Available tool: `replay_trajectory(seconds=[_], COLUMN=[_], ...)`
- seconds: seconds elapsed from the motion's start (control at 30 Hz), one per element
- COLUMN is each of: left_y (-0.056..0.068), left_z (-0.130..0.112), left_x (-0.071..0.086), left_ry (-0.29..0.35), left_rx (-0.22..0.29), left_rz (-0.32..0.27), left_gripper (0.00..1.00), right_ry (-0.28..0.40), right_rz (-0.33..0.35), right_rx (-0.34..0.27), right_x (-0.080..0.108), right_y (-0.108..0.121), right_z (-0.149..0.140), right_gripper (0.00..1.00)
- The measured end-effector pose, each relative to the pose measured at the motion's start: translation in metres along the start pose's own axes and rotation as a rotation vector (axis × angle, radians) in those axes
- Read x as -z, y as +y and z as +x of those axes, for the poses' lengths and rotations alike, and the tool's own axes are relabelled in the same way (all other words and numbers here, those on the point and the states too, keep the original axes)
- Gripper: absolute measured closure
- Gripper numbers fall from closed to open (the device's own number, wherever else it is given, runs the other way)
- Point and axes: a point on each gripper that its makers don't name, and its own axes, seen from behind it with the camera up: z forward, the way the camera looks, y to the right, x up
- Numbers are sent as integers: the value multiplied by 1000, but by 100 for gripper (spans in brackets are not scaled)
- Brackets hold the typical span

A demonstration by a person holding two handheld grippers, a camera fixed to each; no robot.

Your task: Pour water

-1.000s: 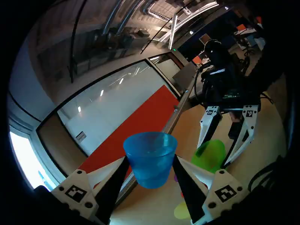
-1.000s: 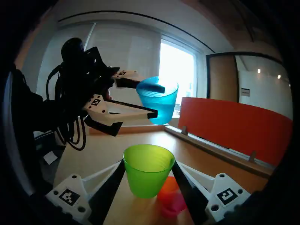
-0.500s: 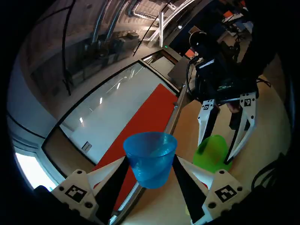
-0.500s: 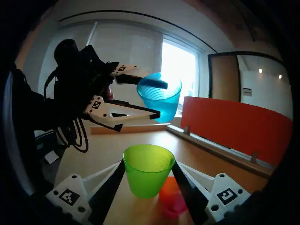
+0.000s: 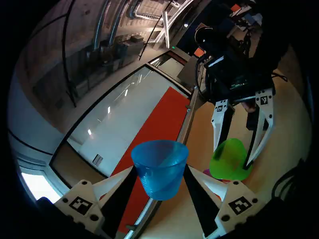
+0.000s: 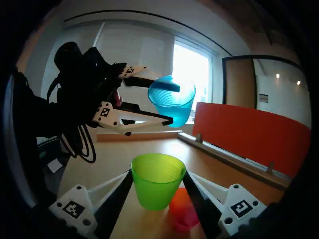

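My left gripper (image 5: 158, 180) is shut on a translucent blue cup (image 5: 160, 167), lifted high and tilted. In the right gripper view the blue cup (image 6: 172, 100) hangs above and behind the green cup, its mouth tipped toward me, pinched by the left gripper (image 6: 173, 104). My right gripper (image 6: 157, 184) is shut on a bright green cup (image 6: 157, 180), held upright just over the wooden table (image 6: 111, 159). In the left gripper view the green cup (image 5: 230, 160) sits lower right between the right gripper's fingers (image 5: 217, 137). I cannot tell whether water is in either cup.
An orange cup (image 6: 180, 198) and a pink cup (image 6: 185, 219) stand on the table just behind the green cup. A red divider panel (image 6: 255, 137) runs along the table's far edge. A bright window (image 6: 189, 67) lies behind. A person's hand and cables (image 6: 79, 131) are at left.
The left gripper has rolled the blue cup further, tipping its mouth more toward the green cup and lifting it slightly. The green cup has stayed still in the right gripper.
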Motion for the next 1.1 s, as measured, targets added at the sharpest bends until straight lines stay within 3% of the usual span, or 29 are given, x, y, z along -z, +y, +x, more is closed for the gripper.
replay_trajectory(seconds=[0.8, 1.1], left_y=[0, -1], left_z=[6, 6], left_x=[-2, -3], left_ry=[-2, -4], left_rx=[-104, -120], left_rz=[10, 17], left_gripper=[19, 19], right_ry=[14, 21], right_rz=[-10, -11], right_rx=[6, 5], right_x=[1, 2], right_y=[3, 3], right_z=[4, 4], right_gripper=[9, 10])
